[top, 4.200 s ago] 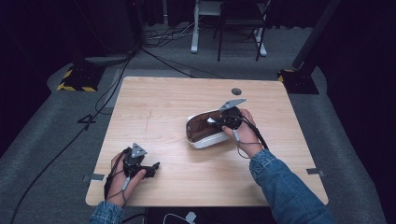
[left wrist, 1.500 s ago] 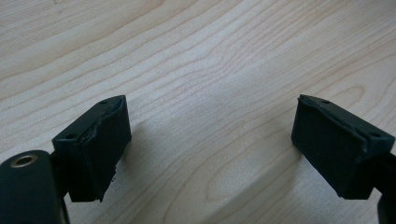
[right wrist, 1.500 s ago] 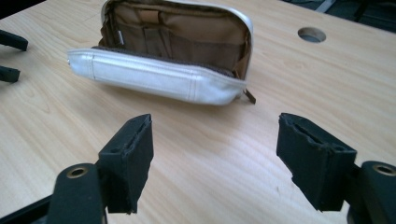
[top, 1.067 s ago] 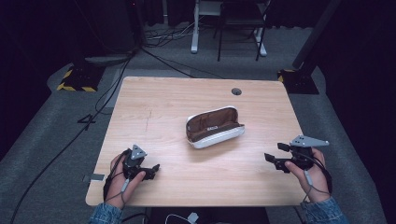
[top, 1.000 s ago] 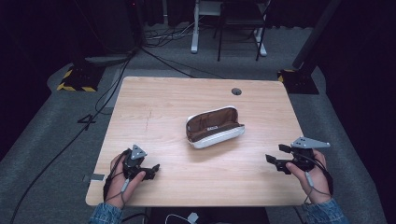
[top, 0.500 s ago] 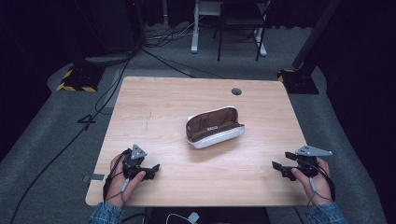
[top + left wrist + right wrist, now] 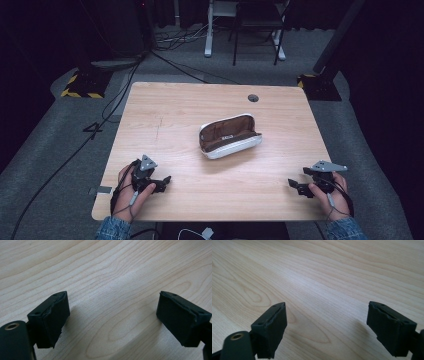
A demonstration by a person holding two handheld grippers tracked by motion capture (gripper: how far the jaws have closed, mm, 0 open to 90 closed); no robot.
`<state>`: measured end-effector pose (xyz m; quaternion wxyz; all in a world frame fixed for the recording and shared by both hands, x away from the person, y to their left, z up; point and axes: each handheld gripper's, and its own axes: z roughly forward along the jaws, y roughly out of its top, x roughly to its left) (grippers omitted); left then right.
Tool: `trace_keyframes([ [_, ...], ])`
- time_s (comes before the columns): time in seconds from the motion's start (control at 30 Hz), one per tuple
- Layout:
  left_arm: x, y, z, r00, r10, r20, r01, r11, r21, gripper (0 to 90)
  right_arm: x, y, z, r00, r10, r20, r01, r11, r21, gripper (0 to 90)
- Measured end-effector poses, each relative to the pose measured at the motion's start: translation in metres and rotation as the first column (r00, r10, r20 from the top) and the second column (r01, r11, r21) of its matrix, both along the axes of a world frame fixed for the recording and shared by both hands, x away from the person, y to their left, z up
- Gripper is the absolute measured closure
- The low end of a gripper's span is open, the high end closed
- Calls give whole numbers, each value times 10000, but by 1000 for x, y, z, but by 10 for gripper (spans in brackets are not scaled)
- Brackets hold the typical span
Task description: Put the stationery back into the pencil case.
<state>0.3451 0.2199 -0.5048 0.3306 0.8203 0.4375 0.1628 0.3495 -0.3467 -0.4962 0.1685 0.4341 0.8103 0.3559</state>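
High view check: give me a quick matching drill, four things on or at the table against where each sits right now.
Things:
1. open case
2. left tool
3. right tool
4. small round hole

Places:
A. near right corner of the table
B. far edge, right of middle
C. near left corner
D. middle of the tabletop

Pairs: 1-D, 2-C, 3-A, 4-B
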Motion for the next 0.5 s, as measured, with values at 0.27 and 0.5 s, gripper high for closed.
trace_keyframes([
  [0.27, 1, 0, 0, 10000, -42, -43, 42, 10000, 4, 113, 0, 3, -7, 9996, -39, 277, 48, 9995, -328, 155],
  [0.5, 2, -1, 0, 10000, -29, -42, 29, 10000, -19, 111, 0, 3, -8, 9994, -9, 356, 19, 9997, -263, 148],
])
